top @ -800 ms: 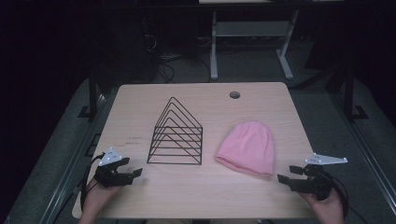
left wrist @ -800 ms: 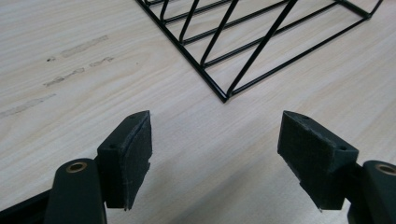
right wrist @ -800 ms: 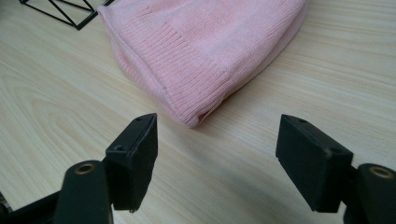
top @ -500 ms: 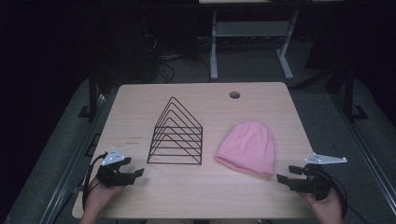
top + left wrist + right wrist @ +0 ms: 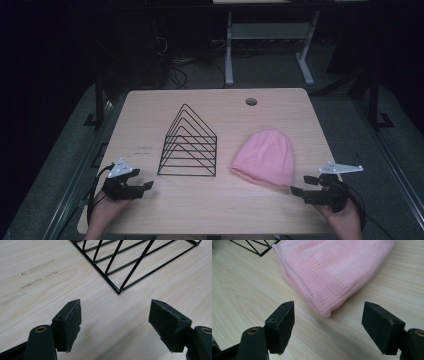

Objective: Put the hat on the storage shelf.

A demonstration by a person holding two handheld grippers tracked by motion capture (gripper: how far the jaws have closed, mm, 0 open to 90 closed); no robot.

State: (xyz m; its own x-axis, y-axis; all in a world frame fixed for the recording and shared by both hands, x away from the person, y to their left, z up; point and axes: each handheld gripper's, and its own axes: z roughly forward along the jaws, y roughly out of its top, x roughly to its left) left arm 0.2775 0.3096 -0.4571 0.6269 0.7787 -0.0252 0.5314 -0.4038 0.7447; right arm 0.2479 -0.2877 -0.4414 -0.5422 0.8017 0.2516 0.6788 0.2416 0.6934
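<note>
Wire rack (image 5: pixel 188 145) stands beside pink beanie (image 5: pixel 266 157) on table (image 5: pixel 210 215)

Pink knit beanie (image 5: pixel 265 157) flat beside black wire rack (image 5: pixel 189 145)

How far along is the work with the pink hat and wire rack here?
Nothing looks done: the pink knitted beanie lies flat beside the black wire rack, apart. In hand: nothing; left gripper and right gripper rest open near them. All handling remains.

High view overhead facing forward, gripper views low, close, sharing table (image 5: pixel 220 210)
</note>
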